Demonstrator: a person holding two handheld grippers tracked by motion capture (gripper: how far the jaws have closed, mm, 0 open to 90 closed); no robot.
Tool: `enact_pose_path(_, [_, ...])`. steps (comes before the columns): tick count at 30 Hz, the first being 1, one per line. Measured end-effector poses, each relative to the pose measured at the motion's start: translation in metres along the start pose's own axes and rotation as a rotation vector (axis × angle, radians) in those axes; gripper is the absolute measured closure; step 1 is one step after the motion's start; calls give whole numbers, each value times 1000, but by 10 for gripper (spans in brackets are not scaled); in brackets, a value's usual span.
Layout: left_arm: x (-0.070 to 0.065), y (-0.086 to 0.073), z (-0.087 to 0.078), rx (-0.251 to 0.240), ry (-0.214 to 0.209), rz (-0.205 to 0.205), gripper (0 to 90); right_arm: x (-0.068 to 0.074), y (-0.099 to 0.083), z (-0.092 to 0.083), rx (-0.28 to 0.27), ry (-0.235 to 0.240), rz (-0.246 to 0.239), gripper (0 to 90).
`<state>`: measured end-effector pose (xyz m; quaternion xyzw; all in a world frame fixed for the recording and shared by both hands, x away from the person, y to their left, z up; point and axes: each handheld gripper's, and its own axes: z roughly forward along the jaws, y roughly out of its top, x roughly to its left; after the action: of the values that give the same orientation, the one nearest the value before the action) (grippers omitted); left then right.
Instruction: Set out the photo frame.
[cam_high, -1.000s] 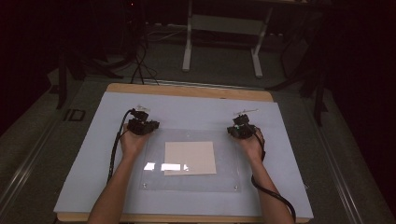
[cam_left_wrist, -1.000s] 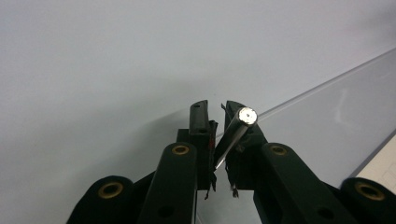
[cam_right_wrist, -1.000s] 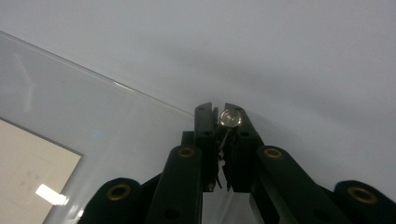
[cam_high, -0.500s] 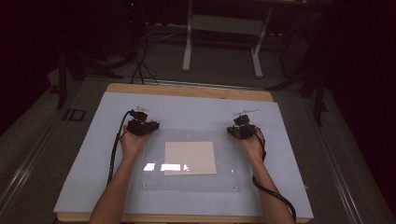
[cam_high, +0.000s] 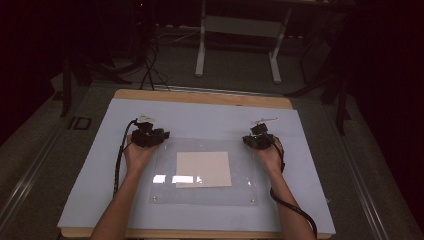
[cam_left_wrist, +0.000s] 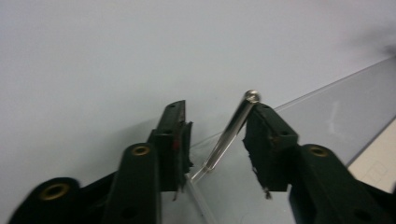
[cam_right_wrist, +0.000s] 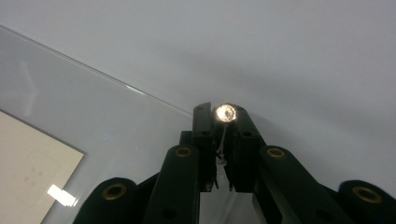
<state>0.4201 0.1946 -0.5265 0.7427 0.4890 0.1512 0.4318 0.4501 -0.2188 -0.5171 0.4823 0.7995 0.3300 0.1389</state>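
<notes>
I hold a gripper in each hand at the far corners of a clear acrylic sheet (cam_high: 205, 172), which lies flat on the pale blue mat (cam_high: 90, 185) in the lower middle of the high view. A cream square of paper (cam_high: 203, 169) sits under or on the sheet at its centre; I cannot tell which.

My left gripper (cam_high: 156, 136) is at the sheet's upper left corner in the high view. In the left gripper view its jaws have just been opening and now stand apart. A slim metal pin (cam_left_wrist: 231, 130) with a rounded head slants between them, leaning against the right-hand jaw, while the left-hand jaw stands clear of it. So the grasp is released. The sheet's edge runs from the frame's right side down toward the jaws.

My right gripper (cam_high: 260, 140) is at the sheet's upper right corner in the high view. In the right gripper view (cam_right_wrist: 223, 140) the jaws are clenched on a second metal pin (cam_right_wrist: 226, 113), whose shiny round head shows just above the jaw tips at the frame's centre. The sheet's edge crosses the upper left of that frame, and the paper shows at lower left.
</notes>
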Motion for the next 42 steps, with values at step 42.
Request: enact_pose_path(42, [-2, 0, -2, -39, -15, 139, 839, -11, -17, -15, -255, 77, -136, 847])
